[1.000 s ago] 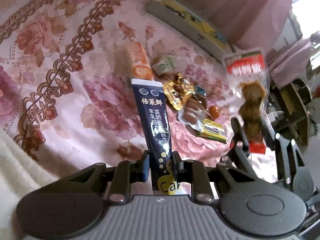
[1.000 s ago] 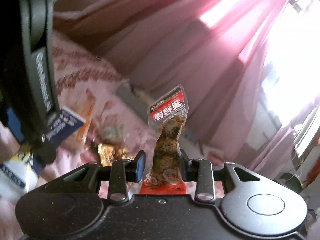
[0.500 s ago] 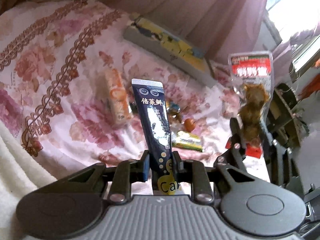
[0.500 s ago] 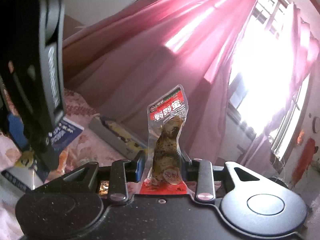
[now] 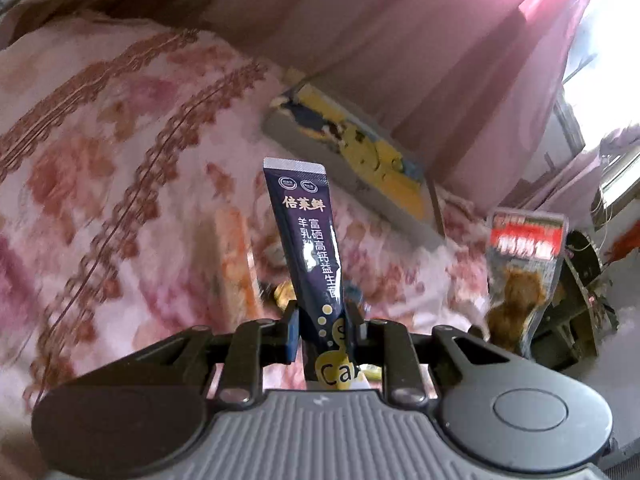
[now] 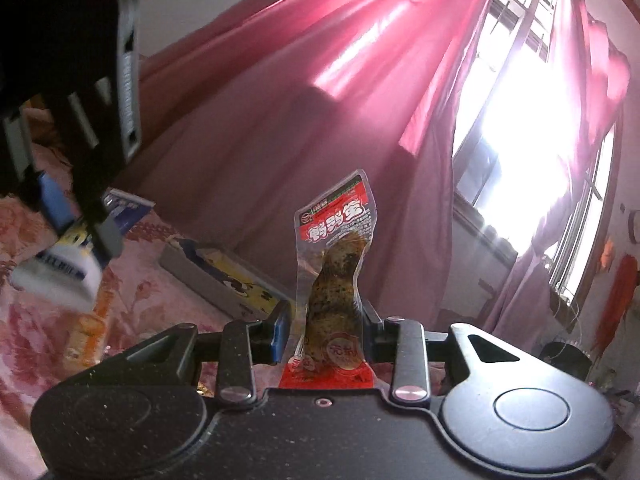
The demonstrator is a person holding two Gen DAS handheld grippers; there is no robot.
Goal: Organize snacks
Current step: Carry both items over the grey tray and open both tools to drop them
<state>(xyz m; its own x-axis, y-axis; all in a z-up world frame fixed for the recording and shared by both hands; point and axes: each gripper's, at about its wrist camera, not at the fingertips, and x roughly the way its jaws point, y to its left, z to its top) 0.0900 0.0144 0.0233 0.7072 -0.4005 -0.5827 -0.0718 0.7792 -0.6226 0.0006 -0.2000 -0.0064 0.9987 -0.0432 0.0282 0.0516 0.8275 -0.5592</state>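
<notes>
I am gripping a dark sachet (image 5: pixel 310 256) by its lower end in my left gripper (image 5: pixel 323 330), jaws pinched tight on it so it stands upright. My right gripper (image 6: pixel 325 334) is clamping a meat pouch (image 6: pixel 334 276) likewise. Both are raised above the bedspread (image 5: pixel 100 184), tilting toward the curtain (image 6: pixel 280 120). The box (image 5: pixel 352 160) is lying beyond the sachet, probably their destination.

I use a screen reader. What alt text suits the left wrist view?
The left tool grips a dark blue sachet upright above a floral bedspread. Right, another tool holds a red-labelled meat snack; a grey box lies beyond.
</notes>
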